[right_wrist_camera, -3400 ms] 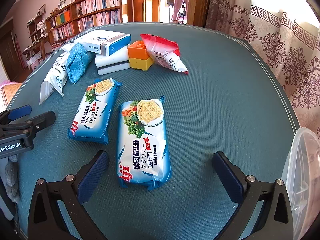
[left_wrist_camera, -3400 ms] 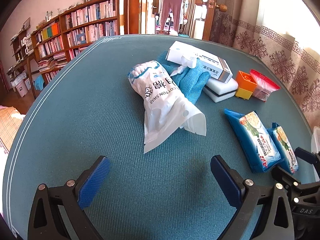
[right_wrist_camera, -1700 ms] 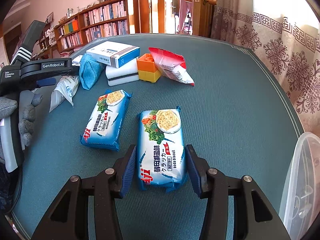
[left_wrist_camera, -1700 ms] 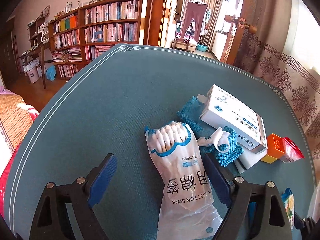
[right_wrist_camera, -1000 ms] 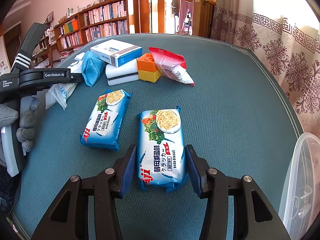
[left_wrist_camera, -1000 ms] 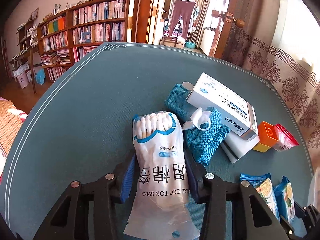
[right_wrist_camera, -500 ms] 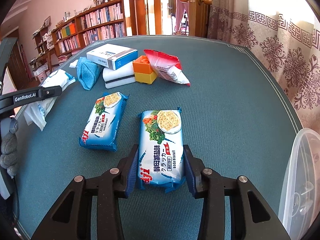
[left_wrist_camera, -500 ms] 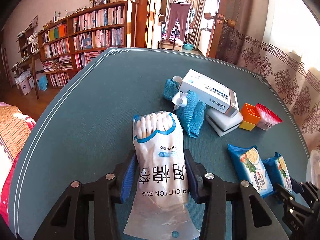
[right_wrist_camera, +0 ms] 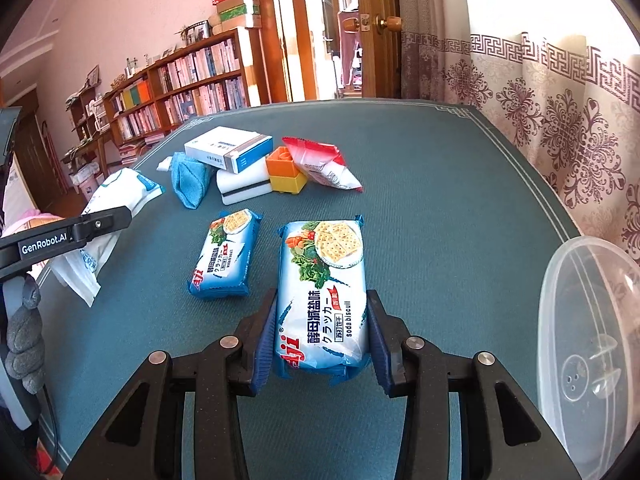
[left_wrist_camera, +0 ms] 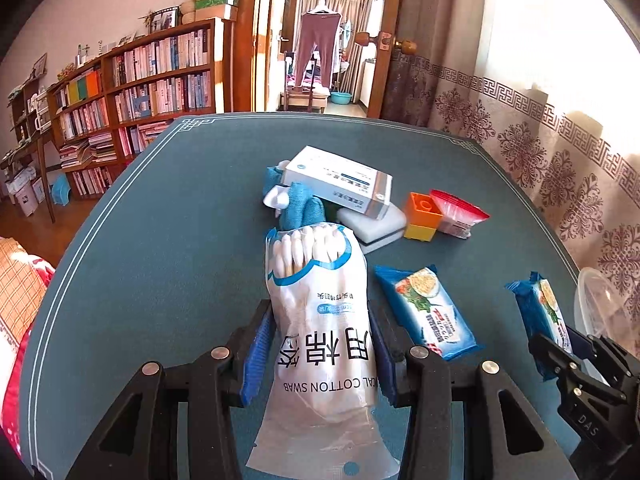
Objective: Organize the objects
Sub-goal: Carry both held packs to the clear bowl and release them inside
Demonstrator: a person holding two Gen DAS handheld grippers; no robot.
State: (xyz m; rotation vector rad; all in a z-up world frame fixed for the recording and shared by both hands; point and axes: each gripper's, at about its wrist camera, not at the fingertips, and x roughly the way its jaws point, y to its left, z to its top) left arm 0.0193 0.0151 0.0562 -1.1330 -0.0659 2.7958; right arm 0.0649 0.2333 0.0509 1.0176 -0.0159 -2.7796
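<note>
Left tool [left_wrist_camera: 320, 354] stays clamped on the cotton swab bag [left_wrist_camera: 320, 320], now lifted; right tool [right_wrist_camera: 322, 340] grips the cracker pack [right_wrist_camera: 324, 292].

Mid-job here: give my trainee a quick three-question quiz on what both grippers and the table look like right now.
1. True or false: the left gripper is shut on the swab bag.
2. What does the right gripper hold? A) orange block B) cracker pack C) white box
3. Fill in: the white box rests partly on the ____.

Key
1. True.
2. B, the cracker pack; a second pack lies loose on the table.
3. Sponge, beside the blue cloth.
</note>
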